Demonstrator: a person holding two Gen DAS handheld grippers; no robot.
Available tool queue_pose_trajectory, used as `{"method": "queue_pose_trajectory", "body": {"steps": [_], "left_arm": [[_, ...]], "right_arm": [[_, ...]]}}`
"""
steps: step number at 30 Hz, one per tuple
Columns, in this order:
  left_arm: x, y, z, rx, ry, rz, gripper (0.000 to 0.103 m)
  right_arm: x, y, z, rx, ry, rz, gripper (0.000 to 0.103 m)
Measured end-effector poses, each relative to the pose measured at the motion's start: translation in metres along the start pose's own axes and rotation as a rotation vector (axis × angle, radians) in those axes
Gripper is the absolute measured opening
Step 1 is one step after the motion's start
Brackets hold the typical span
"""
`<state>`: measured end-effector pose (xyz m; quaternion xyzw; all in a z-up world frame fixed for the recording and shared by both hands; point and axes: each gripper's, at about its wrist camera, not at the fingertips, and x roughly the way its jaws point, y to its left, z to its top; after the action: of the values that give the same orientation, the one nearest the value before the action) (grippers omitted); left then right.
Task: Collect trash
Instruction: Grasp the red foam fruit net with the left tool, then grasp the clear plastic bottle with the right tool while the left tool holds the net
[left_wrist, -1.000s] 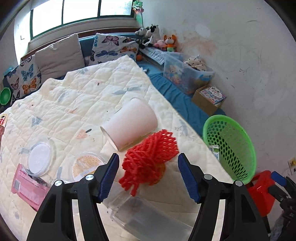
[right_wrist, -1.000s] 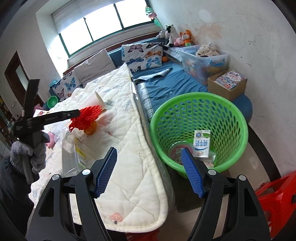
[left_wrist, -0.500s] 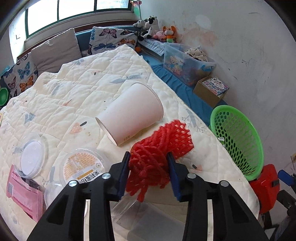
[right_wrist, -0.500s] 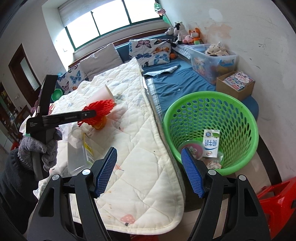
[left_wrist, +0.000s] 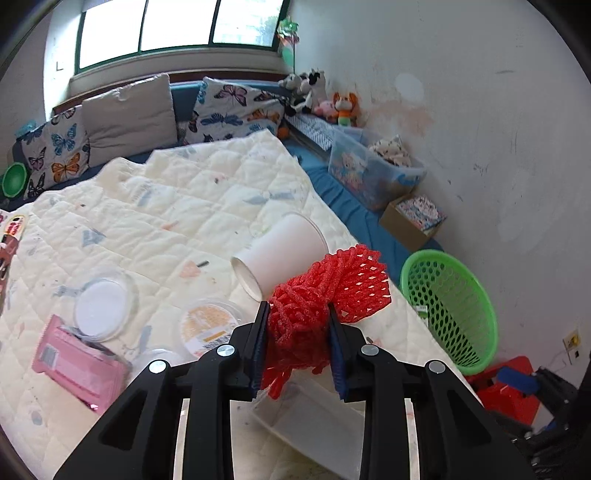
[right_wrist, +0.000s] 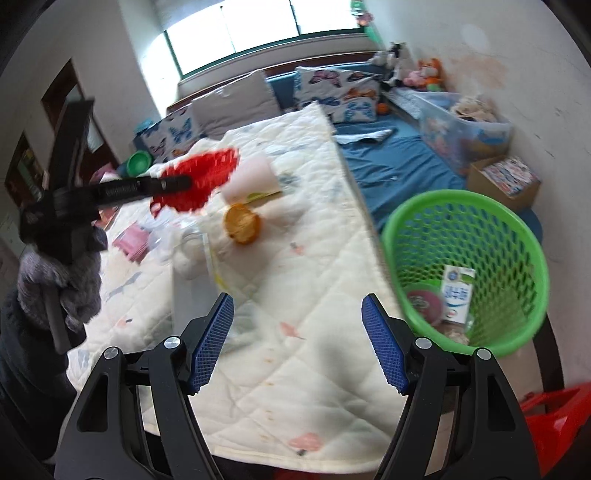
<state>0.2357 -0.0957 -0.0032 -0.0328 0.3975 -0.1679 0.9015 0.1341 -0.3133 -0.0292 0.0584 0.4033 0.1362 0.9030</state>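
Red foam fruit netting (left_wrist: 317, 299) is clamped between the blue pads of the left gripper (left_wrist: 297, 341), its bunched part squeezed between the jaws and its open mesh end flaring up and to the right beyond the fingertips. From the right wrist view the same netting (right_wrist: 201, 181) is seen held clear above the quilt (right_wrist: 306, 295), with an orange fruit (right_wrist: 242, 223) lying just below and ahead of it.

Just ahead of the left gripper, partly behind the netting, a white paper cup (left_wrist: 280, 251) lies on its side on the quilt (left_wrist: 166, 221). To the left of the jaws, a round lidded container with an orange label (left_wrist: 210, 325), a clear round lid (left_wrist: 105, 304) and a pink wrapper (left_wrist: 75, 363) are seen, all resting on the quilt. A clear plastic box (left_wrist: 310, 417) lies directly under the fingers.

The right gripper (right_wrist: 299, 341) is held with its pads wide apart and nothing between them, above the near edge of the quilt. To its right, off the bed, a green basket (right_wrist: 517, 229) stands, and a milk carton (right_wrist: 457, 293) and a round pink lid (right_wrist: 424, 301) are seen inside it.
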Motion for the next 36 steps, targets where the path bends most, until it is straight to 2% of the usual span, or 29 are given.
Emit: {"method": "queue_pose_trajectory", "body": {"steps": [7,14,24,30,32,36], "left_arm": [[-0.042,0.033,-0.003,-0.068,-0.060,0.038,0.028],[-0.070,0.063,-0.018,-0.122,-0.089,0.072,0.028],[-0.087,0.086,-0.034,-0.162,-0.099,0.086,0.028],[-0.085,0.089,-0.039,-0.177,-0.089,0.082,0.028],[-0.083,0.090,-0.040,-0.180,-0.087,0.082,0.028],[-0.083,0.091,-0.040,-0.180,-0.087,0.081,0.028]], "right_arm": [[0.023,0.041,0.009,-0.095,0.039,0.087,0.072],[0.066,0.078,0.020,-0.177,0.112,0.143,0.072],[0.114,0.101,0.025,-0.268,0.181,0.124,0.072],[0.130,0.103,0.026,-0.275,0.210,0.127,0.064],[0.134,0.104,0.024,-0.279,0.218,0.121,0.058],[0.132,0.101,0.021,-0.269,0.207,0.125,0.057]]}}
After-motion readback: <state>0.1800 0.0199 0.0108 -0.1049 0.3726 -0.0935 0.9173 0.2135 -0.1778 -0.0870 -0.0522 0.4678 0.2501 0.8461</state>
